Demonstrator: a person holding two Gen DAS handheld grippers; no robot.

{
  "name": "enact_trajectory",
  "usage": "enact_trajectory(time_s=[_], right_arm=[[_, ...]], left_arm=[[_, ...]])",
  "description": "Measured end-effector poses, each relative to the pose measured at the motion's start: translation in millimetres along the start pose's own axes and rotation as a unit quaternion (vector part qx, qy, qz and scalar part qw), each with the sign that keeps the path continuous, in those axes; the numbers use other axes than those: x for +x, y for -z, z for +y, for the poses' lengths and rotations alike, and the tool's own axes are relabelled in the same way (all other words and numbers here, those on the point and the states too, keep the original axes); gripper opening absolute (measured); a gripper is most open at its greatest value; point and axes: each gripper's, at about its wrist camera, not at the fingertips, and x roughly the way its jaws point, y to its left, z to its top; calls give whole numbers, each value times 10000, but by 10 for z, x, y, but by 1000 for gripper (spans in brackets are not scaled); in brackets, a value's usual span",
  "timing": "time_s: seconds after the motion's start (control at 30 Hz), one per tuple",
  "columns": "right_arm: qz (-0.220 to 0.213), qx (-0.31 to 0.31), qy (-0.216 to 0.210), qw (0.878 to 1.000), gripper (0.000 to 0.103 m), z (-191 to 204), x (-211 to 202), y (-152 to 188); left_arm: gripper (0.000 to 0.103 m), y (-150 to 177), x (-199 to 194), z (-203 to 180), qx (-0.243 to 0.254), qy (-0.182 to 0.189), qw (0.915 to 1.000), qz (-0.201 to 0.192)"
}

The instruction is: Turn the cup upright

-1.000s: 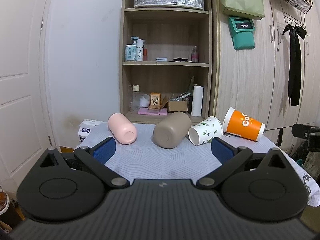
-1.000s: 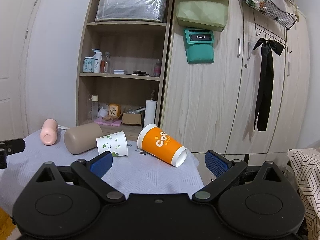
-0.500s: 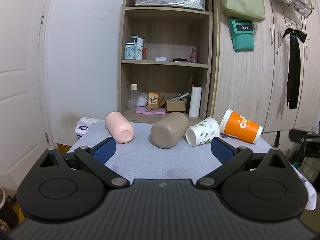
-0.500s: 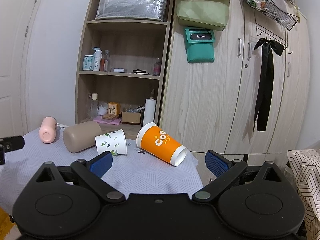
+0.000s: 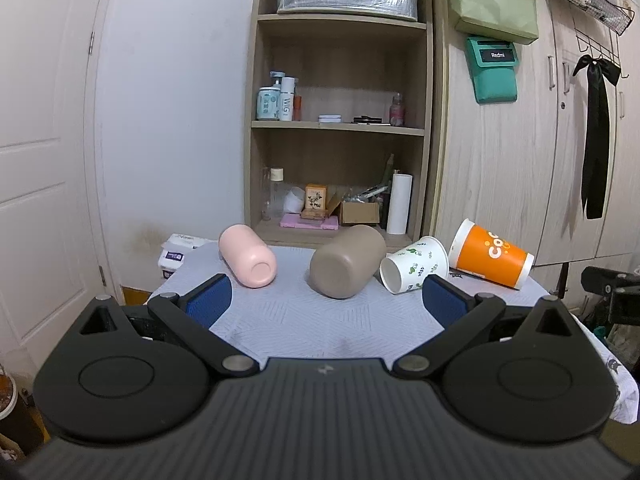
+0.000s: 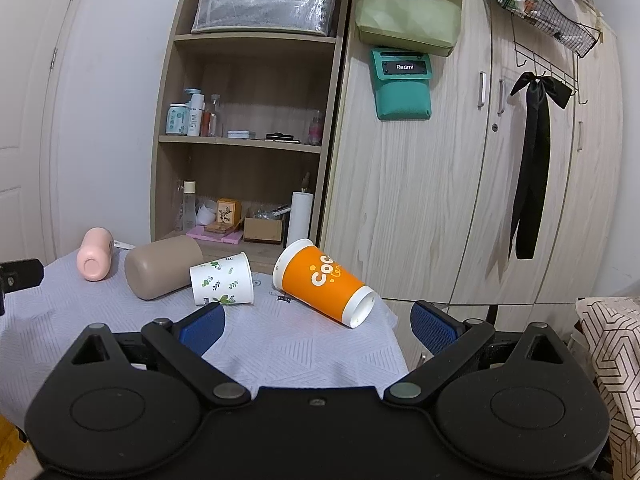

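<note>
Left gripper (image 5: 325, 300): mine, jaws spread wide, nothing between the blue pads (image 5: 208, 299); it hangs over the near edge of the table (image 5: 320, 332).
Right gripper (image 6: 316, 326): mine, jaws likewise wide, holding nothing, at the table's right end.

Table cloth (image 6: 304, 344): pale grey, patterned, carrying four cups in a row, all on their sides.
1. Pink cup (image 5: 248, 257): leftmost, closed base facing me, contents not visible.
2. Taupe cup (image 5: 347, 266): next to the right, base toward me, contents not visible.
3. White paper cup with leaf print (image 5: 414, 270): just beside the taupe cup, mouth open toward my left camera; the inside looks empty.
4. Orange paper cup (image 6: 324, 282): rightmost, near the table's right edge, white rim pointing away, base toward my right gripper, lying between its fingers in that view but well ahead of them.

Shelf unit (image 5: 340, 128) behind the table: bottles on the middle shelf; small boxes, a jar and a white roll on the lower shelf; a wrapped bin on top.
</note>
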Motion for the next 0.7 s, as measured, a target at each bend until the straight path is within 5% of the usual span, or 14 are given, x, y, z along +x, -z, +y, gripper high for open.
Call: enact_trajectory(time_s=[0.7], right_arm=[[-4,-175,-123,9998,101,-37,64,15]], left_arm=[[103,-194,171,-179,78,200,9993,304]])
